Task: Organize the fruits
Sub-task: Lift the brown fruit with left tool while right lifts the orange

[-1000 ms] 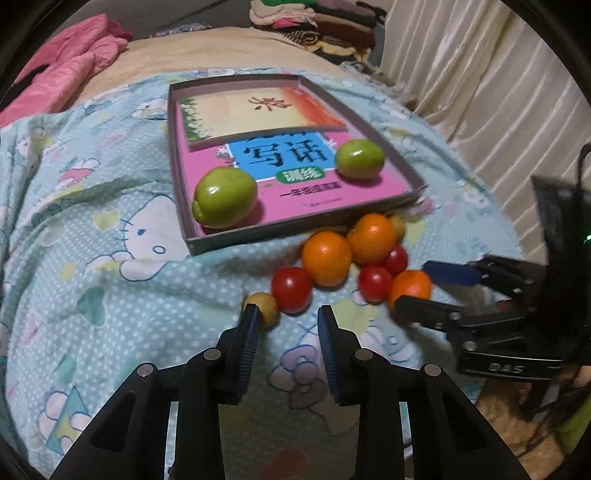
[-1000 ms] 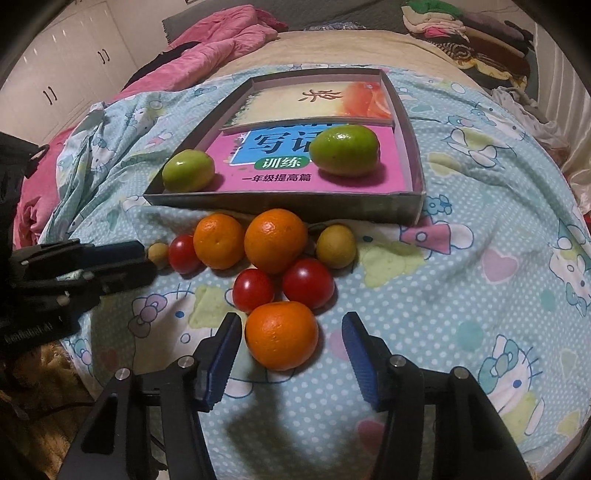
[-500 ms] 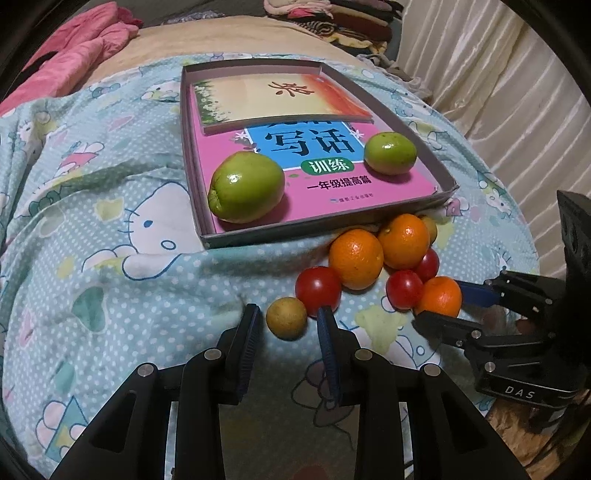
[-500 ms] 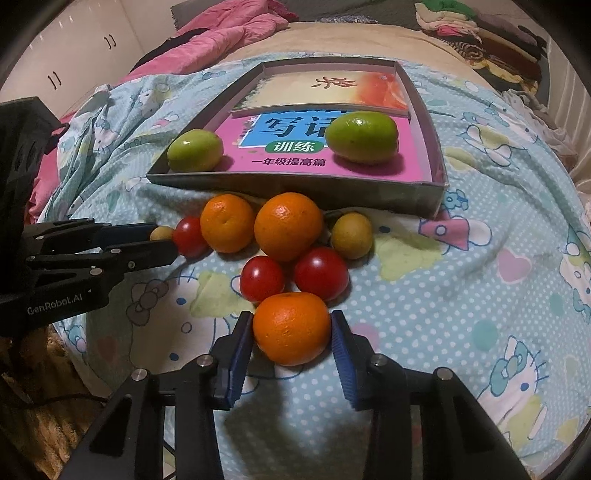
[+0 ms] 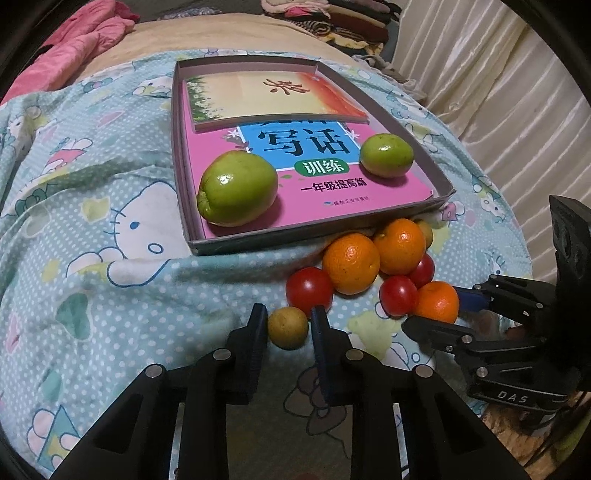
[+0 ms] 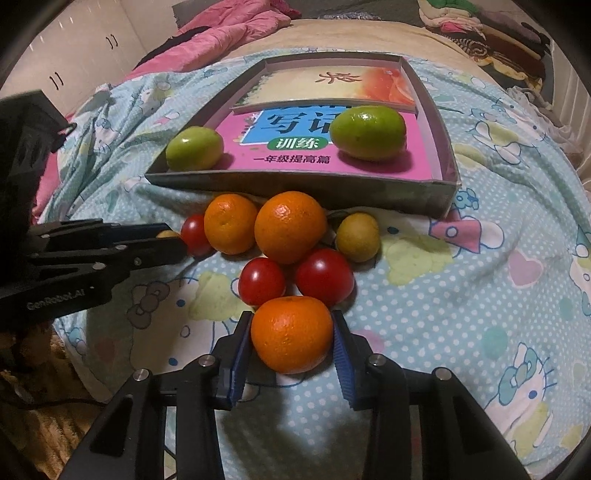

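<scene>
A pile of oranges, red tomatoes and small yellow-brown fruits lies on the bedspread in front of a shallow grey box (image 5: 314,229) holding two green fruits (image 5: 238,192) (image 5: 386,155). My left gripper (image 5: 287,325) has its pads around a small yellow-brown fruit (image 5: 287,328), touching or nearly touching it. My right gripper (image 6: 291,338) is shut on the nearest orange (image 6: 291,334), which still rests on the bedspread. The right gripper (image 5: 439,314) also shows in the left wrist view, and the left gripper (image 6: 166,242) in the right wrist view.
Two books line the box floor (image 6: 291,147). Two more oranges (image 6: 290,226) (image 6: 229,223), tomatoes (image 6: 324,277) (image 6: 261,281) and another yellow-brown fruit (image 6: 357,236) sit close together. A pink blanket (image 6: 229,33) and folded clothes (image 6: 480,29) lie beyond. The bed's edge drops off near me.
Both grippers moved forward and narrowed. The left pads came around the small yellow-brown fruit; the right pads closed onto the nearest orange.
</scene>
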Demonstrator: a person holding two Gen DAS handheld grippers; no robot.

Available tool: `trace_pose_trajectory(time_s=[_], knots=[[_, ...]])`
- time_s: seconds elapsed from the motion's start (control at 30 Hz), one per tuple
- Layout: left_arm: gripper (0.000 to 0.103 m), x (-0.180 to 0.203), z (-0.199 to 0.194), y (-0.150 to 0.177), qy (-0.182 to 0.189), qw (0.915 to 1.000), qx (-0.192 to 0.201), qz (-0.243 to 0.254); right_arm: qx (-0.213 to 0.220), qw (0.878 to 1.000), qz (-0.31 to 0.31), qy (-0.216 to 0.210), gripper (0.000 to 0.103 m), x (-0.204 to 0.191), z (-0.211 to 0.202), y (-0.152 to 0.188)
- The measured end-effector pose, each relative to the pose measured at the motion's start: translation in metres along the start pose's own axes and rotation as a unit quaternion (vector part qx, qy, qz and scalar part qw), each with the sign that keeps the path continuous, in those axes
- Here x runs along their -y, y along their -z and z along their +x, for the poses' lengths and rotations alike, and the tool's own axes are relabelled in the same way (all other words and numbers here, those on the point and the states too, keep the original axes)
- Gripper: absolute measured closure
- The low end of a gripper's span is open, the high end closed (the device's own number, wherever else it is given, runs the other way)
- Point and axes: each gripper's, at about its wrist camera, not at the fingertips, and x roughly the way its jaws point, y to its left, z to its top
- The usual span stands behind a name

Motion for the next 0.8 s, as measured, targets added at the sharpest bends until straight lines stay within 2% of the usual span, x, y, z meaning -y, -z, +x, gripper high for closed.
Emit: trace_pose_trajectory(time_s=[0.33,0.8], knots=[[0.08,0.0,-0.006,0.005,-0.007,1.0,0.0,0.002,0.027,0.999,0.004,-0.028,0.063,0.001,-0.013,-0.002],[0.08,-0.003,-0.027,0.005,-0.013,0.9994,0.03,-0.009,0.076,0.996,-0.001,-0.042,0.063,-0.001,-0.03,-0.008]])
